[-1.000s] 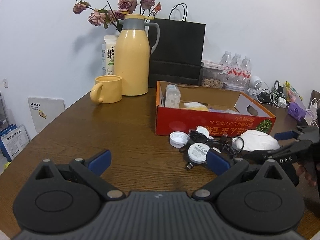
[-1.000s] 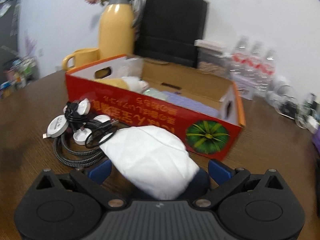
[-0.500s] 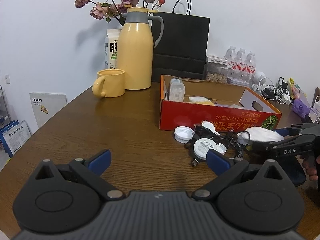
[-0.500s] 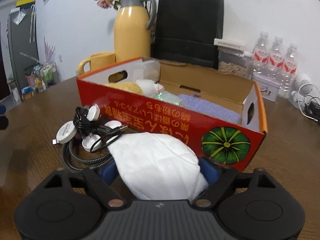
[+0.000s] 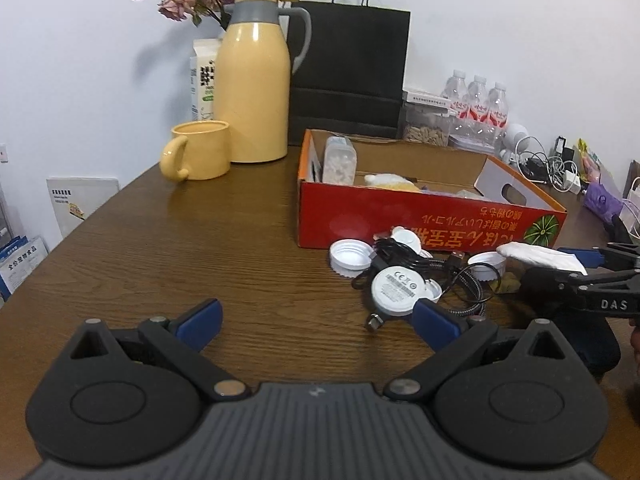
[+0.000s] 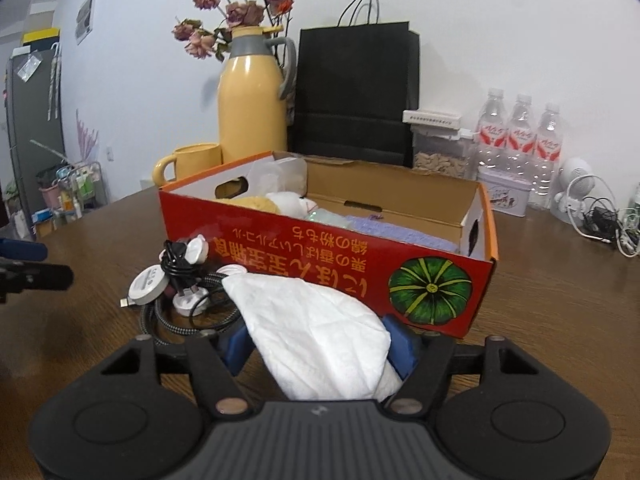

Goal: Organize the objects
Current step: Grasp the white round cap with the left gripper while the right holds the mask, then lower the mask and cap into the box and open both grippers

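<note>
The right gripper is closing on a white crumpled cloth that lies on the table just in front of the red cardboard box. Its blue pads sit on either side of the cloth and appear to press on it, so the grasp looks nearly made. The left gripper stands wide and empty, hanging over bare wood near a tangle of black cables with round white chargers and a white bottle cap.

The step in hand seems to be picking up the cloth to drop it in the box, which already holds a purple cloth, a yellow soft thing and a clear jar. To do it well:

- Finish the squeeze before lifting; soft fabric bunches, and a loose hold may let it slide out
- The cloth's far tip lies against the braided cable, so lift straight up first and watch that no loop comes along
- The near wall of the box stands right ahead; the cloth must clear its rim before moving forward, or the hanging end may catch and push the light box
- Aim for the open cardboard floor near the pumpkin end, where room seems left
- The left gripper is best kept off the cable pile until the cloth is away, or used to steady the box if it shifts
</note>
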{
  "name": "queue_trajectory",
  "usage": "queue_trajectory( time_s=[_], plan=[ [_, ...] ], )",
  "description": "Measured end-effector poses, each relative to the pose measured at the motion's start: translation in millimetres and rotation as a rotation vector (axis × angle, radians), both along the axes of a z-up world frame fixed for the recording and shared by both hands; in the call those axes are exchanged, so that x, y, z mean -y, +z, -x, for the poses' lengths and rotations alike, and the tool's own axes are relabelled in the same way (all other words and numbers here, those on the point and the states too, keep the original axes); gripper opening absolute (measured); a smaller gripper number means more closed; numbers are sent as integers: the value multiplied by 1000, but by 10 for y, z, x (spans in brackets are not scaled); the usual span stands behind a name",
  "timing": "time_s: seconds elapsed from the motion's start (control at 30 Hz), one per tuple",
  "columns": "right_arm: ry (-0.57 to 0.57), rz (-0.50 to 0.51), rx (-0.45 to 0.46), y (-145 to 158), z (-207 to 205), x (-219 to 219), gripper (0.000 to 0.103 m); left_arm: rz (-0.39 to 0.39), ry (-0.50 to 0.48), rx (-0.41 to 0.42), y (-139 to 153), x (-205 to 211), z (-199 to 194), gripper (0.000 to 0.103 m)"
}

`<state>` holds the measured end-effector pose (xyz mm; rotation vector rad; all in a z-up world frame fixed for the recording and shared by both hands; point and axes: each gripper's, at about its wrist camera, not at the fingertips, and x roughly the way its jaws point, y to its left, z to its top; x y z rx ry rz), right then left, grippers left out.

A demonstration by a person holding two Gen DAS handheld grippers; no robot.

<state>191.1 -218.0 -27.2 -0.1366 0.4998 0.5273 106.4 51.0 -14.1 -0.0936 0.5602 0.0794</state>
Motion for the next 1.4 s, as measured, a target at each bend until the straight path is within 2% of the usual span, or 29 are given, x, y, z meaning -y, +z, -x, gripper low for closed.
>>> queue_trajectory(
  time_s=[0.37,0.4,0.43,0.47,0.5,0.63,0.97,1.2,1.4],
  plan=[
    [-52,-34,71,9,162,59,67,-8,-111,-35,-189,307,-546,102],
    [-51,-36,73,8,168,60,67,-4,-124,-40,-209,323,-577,87],
    [-51,-36,75,7,174,60,67,2,-134,-47,-233,337,-600,59],
    [-51,-37,78,7,178,62,67,13,-145,-54,-251,336,-613,47],
    [-51,-39,80,5,184,62,67,36,-160,-49,-259,321,-605,40],
    [-54,-39,89,2,191,69,67,-12,-167,-5,-259,371,-455,40],
    [2,-43,124,25,380,-145,67,26,-208,16,-201,439,-245,40],
    [0,-57,142,85,423,-205,67,19,-183,82,10,369,-116,40],
    [-19,-78,173,232,351,-183,67,2,-176,124,202,372,-214,40]
  ],
)
